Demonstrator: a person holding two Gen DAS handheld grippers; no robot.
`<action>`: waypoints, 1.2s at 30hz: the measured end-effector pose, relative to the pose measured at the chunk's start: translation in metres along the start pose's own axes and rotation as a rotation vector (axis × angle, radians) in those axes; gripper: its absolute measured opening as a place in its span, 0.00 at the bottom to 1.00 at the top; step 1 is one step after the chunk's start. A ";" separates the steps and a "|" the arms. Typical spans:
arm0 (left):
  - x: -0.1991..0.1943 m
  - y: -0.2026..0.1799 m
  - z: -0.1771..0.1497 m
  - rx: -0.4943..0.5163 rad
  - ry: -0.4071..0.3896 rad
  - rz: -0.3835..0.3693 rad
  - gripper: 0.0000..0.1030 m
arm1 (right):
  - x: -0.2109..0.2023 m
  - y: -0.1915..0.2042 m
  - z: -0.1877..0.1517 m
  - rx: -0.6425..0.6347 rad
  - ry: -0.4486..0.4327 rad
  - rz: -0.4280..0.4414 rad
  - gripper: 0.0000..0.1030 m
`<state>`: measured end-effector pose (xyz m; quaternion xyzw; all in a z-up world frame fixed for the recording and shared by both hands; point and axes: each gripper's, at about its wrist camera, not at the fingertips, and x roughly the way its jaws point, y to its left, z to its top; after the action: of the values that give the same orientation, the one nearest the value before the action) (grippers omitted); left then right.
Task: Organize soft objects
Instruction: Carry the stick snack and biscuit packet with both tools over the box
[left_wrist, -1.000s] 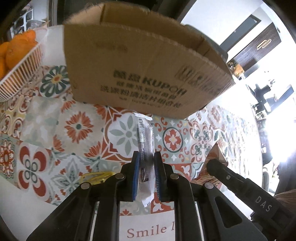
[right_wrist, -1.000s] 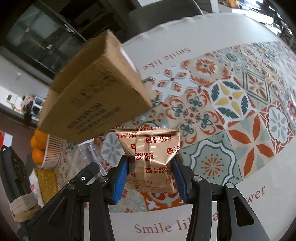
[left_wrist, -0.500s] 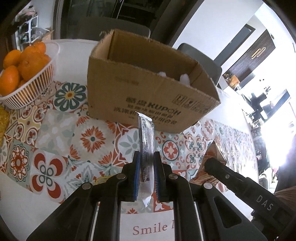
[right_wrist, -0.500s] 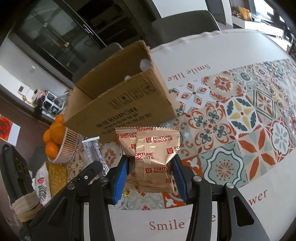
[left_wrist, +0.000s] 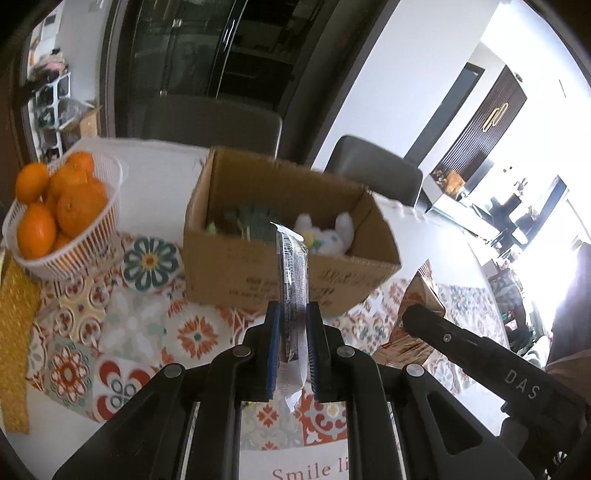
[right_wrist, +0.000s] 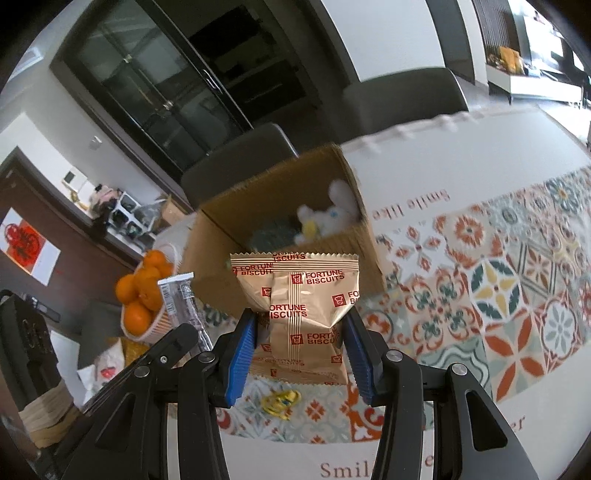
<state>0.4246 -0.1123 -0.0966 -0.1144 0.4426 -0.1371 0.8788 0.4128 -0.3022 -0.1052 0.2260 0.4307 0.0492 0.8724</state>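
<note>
Both jaws pinch snacks: left gripper (left_wrist: 293, 345) a clear slim sachet (left_wrist: 292, 280), right gripper (right_wrist: 300, 350) a gold biscuit packet (right_wrist: 301, 302). Centre each over the open brown cardboard box (left_wrist: 258, 269), mid-frame, before releasing.

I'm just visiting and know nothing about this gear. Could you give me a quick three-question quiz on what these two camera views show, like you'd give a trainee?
1. True or false: the right gripper carries nothing.
2. What does the left gripper hold? A) an orange B) a slim clear-and-dark packet C) a plush toy
3. Fill in: the white plush toy lies inside the ____.

Key
1. False: its jaws pinch a gold Fortune Biscuits pack.
2. B: the slim packet stands upright between shut jaws; the oranges sit in a white basket.
3. Cardboard box, open-topped on the patterned tablecloth.
</note>
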 end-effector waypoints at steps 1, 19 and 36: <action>-0.002 -0.001 0.004 0.003 -0.007 -0.002 0.14 | -0.002 0.004 0.005 -0.009 -0.009 0.007 0.47; -0.004 -0.009 0.072 0.080 -0.090 0.023 0.14 | 0.008 0.036 0.067 -0.127 -0.041 0.004 0.47; 0.065 0.009 0.107 0.089 0.008 0.058 0.14 | 0.078 0.035 0.102 -0.189 0.089 -0.051 0.47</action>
<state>0.5491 -0.1178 -0.0858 -0.0618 0.4425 -0.1316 0.8849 0.5445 -0.2848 -0.0927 0.1292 0.4680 0.0773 0.8708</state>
